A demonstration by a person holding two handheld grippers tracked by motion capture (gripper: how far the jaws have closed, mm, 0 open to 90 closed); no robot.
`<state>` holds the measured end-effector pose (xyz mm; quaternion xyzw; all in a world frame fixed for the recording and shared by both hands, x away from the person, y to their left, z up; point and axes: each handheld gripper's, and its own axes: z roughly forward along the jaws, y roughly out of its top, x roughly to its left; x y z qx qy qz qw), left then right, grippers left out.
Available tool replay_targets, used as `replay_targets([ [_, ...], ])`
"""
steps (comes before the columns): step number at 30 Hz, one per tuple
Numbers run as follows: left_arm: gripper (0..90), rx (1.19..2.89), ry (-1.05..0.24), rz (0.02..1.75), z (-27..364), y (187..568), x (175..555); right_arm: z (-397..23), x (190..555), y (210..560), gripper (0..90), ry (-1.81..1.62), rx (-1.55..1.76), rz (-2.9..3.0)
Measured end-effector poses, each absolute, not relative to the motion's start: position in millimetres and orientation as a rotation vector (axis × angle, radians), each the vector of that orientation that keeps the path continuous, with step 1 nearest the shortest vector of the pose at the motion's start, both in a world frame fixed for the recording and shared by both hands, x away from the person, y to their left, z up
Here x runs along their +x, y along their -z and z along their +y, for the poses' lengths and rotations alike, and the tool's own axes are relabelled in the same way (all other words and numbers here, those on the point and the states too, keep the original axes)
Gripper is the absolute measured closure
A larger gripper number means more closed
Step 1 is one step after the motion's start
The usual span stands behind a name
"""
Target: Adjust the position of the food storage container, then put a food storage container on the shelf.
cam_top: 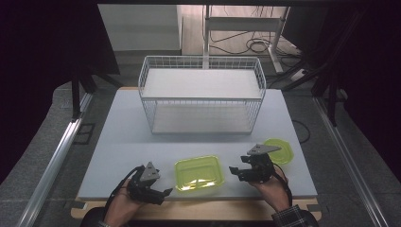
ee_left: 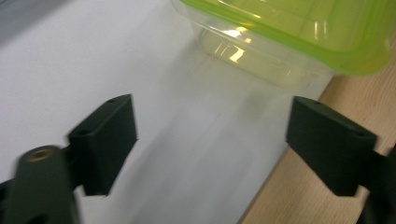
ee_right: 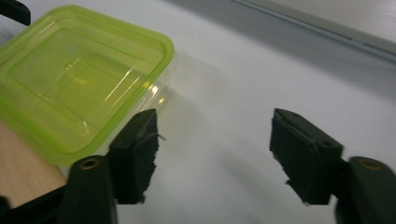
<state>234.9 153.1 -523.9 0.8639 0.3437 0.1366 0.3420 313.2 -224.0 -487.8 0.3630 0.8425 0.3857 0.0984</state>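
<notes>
At the near left, the left gripper (cam_top: 158, 194) rests with jaws wide and empty, aimed at the lidded green container (cam_top: 198, 173) at the near edge of the white table (cam_top: 118, 142). To its right, the right gripper (cam_top: 238, 171) flanks it, also spread and empty. A green lid (cam_top: 283, 150) lies beyond; a wire basket (cam_top: 201, 94) stands far back in a dim room

**No readable writing**

No text, label, brand, number or sign can be read in any of the views. The lidded green container (cam_top: 198, 173) bears only a faint round embossed mark on its lid, seen in the right gripper view, too small and blurred to make out. The white wire basket (cam_top: 201, 94) and the surface (cam_top: 123, 142) carry no lettering.
</notes>
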Motion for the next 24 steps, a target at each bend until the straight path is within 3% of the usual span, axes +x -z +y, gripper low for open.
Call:
replay_targets([
  [4, 4.8, 2.210, -0.357, 0.905, 157, 524, 233, -224, 311, 490, 17.2, -1.203, 1.087, 2.498],
  [9, 2.0, 2.209, -0.370, 0.870, 160, 526, 234, -221, 311, 493, 9.4, -1.241, 1.086, 2.503],
  [24, 1.8, 2.278, -0.474, 0.863, 159, 531, 235, -203, 314, 498, 2.6, -1.227, 1.181, 2.619],
])
